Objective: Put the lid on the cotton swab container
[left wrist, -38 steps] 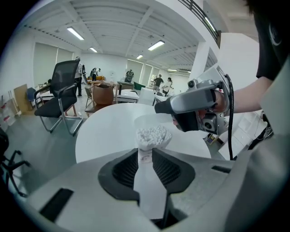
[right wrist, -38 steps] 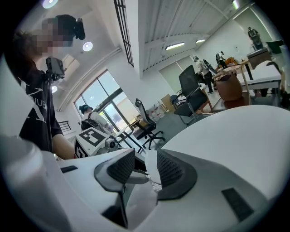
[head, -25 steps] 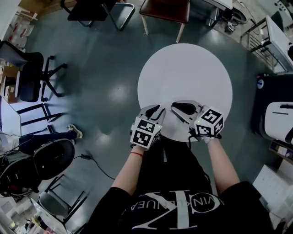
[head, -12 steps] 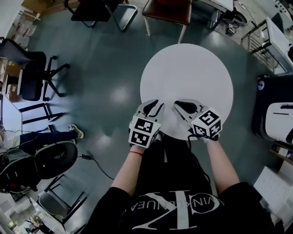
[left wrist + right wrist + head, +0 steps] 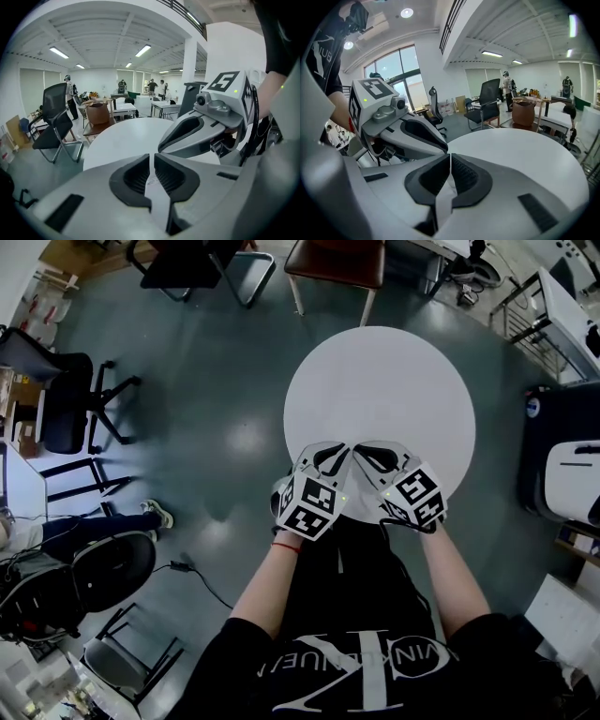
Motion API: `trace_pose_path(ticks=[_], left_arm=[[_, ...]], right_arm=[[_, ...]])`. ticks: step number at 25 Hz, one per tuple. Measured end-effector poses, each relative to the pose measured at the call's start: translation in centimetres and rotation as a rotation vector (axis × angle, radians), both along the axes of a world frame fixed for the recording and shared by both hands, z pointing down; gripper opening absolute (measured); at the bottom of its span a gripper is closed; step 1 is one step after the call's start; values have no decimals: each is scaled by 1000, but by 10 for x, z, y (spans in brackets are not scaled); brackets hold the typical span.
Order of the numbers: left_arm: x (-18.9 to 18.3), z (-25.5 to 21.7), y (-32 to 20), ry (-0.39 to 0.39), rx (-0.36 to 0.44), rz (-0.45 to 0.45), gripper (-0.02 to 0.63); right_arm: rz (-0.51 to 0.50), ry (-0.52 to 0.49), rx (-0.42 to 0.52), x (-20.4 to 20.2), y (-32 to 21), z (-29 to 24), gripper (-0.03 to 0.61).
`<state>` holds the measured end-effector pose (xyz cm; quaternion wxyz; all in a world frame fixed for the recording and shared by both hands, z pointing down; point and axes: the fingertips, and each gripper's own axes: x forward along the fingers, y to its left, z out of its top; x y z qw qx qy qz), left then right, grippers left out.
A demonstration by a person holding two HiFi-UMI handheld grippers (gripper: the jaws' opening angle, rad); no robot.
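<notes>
Both grippers are parked side by side at the near edge of the table point(image 5: 380, 381).

- Left gripper point(image 5: 330, 457): jaws together, just a hairline gap between the pads, nothing in it.
- Right gripper point(image 5: 371, 456): jaws closed as well, empty.
- The tips of the 2 are just beside each other. Whether they actually touch, I can't tell.

No container and no lid in any of the 3 views. The tabletop is bare white all the way across. So there's no saying whether the task hasn't begun or is already over. Nothing is being worked on right now.

What could go wrong from here, my read:

1. The 2 grippers clash. They sit so close that any sideways move by 1 would knock the other.
2. Either gripper reaching in with its jaws shut. They'd shove a light container instead of taking it, and a bare smooth top would let it slide.
3. Working at this near edge. Anything placed or nudged here could go over the rim onto the floor.
4. A brown chair point(image 5: 336, 259) stands right at the far side of the table, so anything pushed off that way would land on it or under it.
</notes>
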<state>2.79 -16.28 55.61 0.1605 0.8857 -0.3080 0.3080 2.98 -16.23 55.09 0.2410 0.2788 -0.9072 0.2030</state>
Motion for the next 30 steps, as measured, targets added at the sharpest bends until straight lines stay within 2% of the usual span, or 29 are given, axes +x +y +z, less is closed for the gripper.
trace_pose_path(ticks=[5,16,30], left_arm=[[0,1,-4,-23,-22,5,40],[-2,4,-6,-41,-71,18,37],[-3,8,-8,-30,-69,36,37]], right_arm=[[-1,61,41,-2,0,0,11],[27,62,10,-3,-1,2,11],[29,91,3,-5,-4,5,11]])
